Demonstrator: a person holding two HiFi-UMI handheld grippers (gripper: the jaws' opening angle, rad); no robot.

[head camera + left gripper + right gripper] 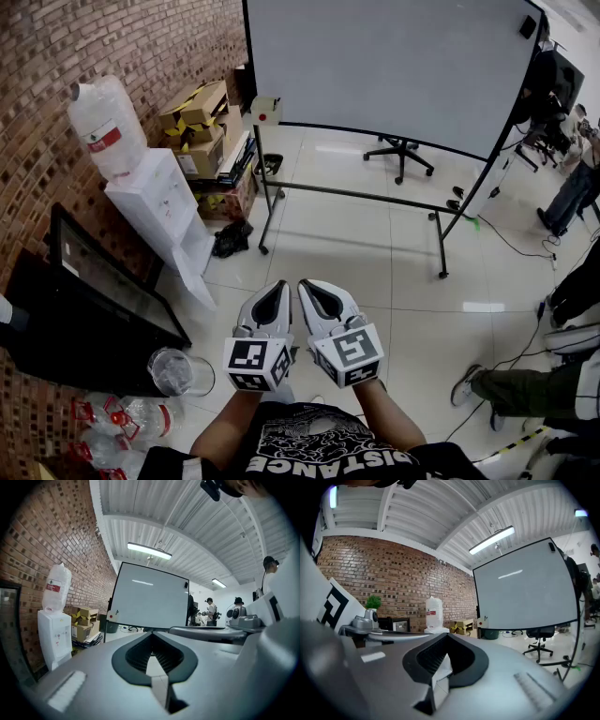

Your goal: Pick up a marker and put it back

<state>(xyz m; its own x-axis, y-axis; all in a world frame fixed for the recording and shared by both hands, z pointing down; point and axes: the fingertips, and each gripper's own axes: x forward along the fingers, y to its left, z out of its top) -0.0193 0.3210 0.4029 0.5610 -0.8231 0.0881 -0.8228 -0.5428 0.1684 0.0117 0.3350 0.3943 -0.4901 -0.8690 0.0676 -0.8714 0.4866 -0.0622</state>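
A white board (394,66) on a wheeled stand faces me across the tiled floor. On its left edge hangs a small white holder (266,110) with a red spot. In the right gripper view thin dark sticks, perhaps markers, poke up from that holder (482,622). Both grippers are held side by side close to my chest, far from the board. My left gripper (272,286) is shut with nothing in it, and so is my right gripper (307,284). The left gripper view shows its shut jaws below the board (150,597).
A water dispenser (155,202) and stacked cardboard boxes (202,122) line the brick wall on the left. A black cabinet (94,291) and plastic bottles (178,370) are at my near left. An office chair (401,150) stands behind the board. A person's legs (525,384) and cables are on the right.
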